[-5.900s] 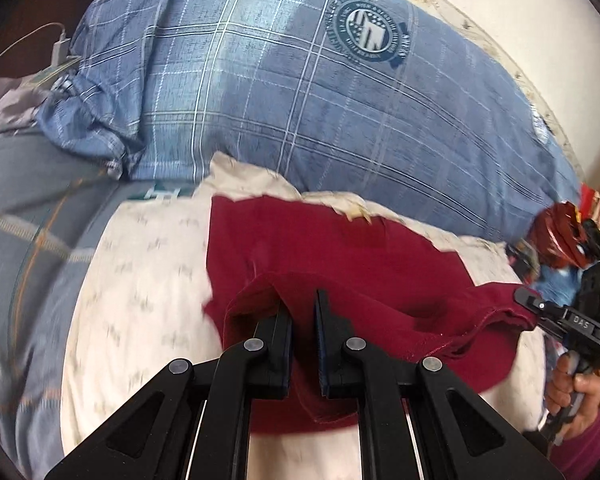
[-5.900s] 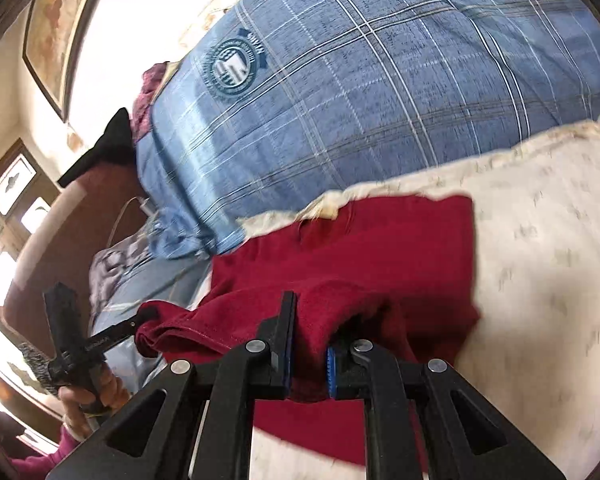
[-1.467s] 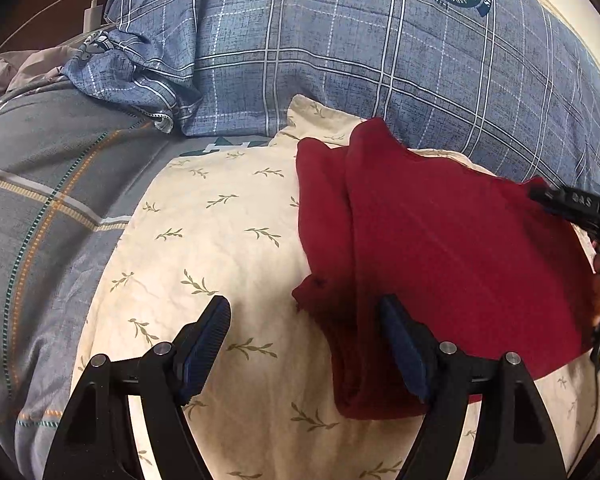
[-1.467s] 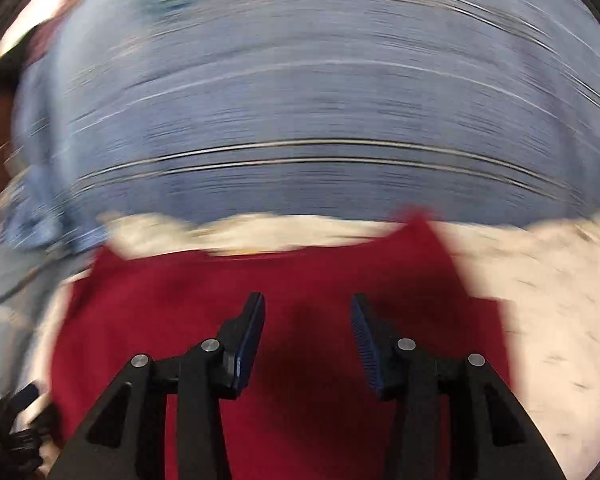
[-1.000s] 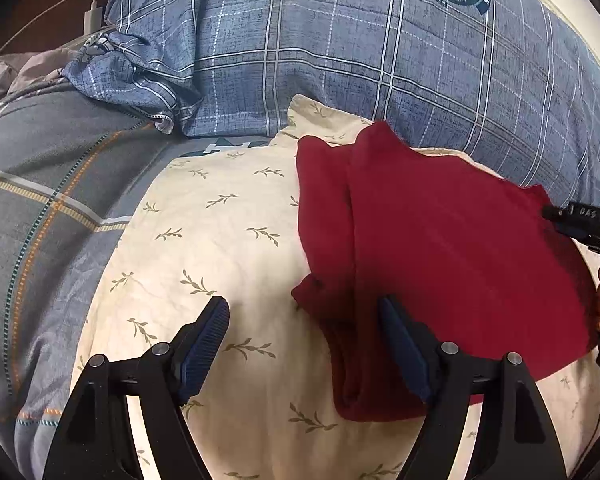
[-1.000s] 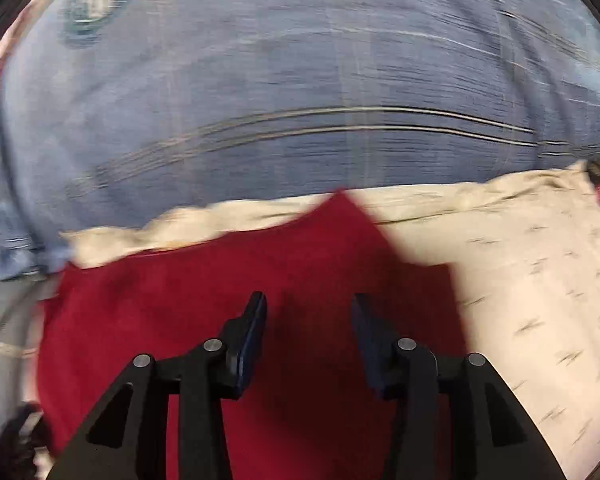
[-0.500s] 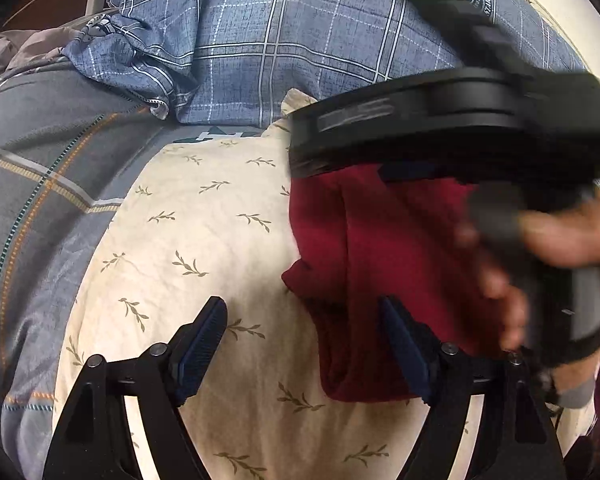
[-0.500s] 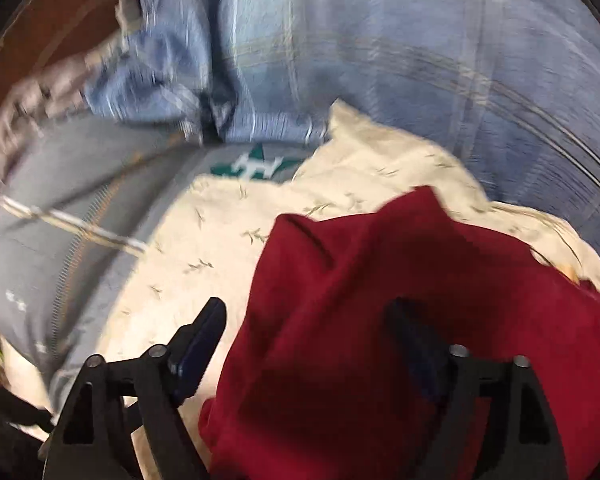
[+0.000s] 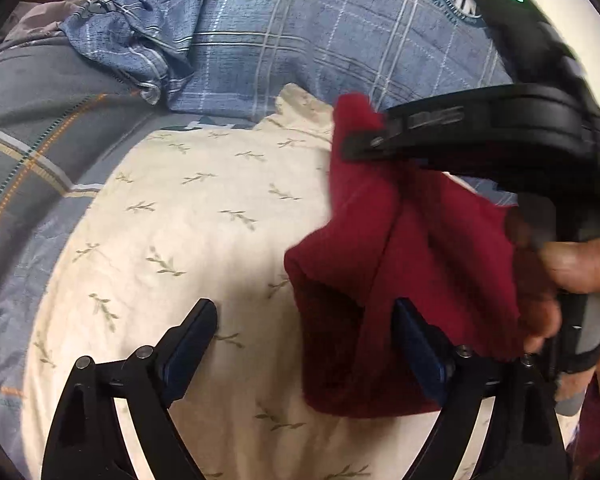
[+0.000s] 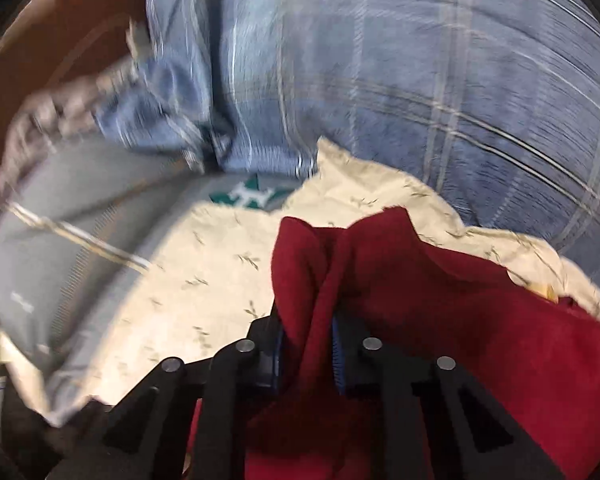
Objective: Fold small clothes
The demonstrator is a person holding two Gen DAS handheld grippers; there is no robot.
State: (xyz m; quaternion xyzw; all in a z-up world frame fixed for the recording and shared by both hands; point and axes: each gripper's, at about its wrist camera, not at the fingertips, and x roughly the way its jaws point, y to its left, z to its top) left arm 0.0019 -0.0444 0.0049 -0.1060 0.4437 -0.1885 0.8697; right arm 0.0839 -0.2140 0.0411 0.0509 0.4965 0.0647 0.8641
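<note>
A dark red garment (image 9: 400, 280) lies partly folded on a cream leaf-print pillow (image 9: 200, 240). My left gripper (image 9: 304, 344) is open and empty, low over the pillow, with its right finger under the garment's near edge. My right gripper (image 10: 306, 344) is shut on a fold of the red garment (image 10: 440, 320) and lifts its far left corner off the pillow. In the left wrist view the right gripper (image 9: 352, 146) reaches in from the right, held by a hand (image 9: 572, 268), with red cloth pinched at its tip.
A large blue plaid pillow (image 9: 320, 40) lies behind the cream pillow and also shows in the right wrist view (image 10: 420, 80). A grey plaid blanket (image 9: 28, 140) covers the bed to the left. A dark wooden headboard (image 10: 40, 40) stands at the far left.
My right gripper swung across to the garment's far left corner, closed on it and lifted it. My left gripper stayed open in nearly the same place.
</note>
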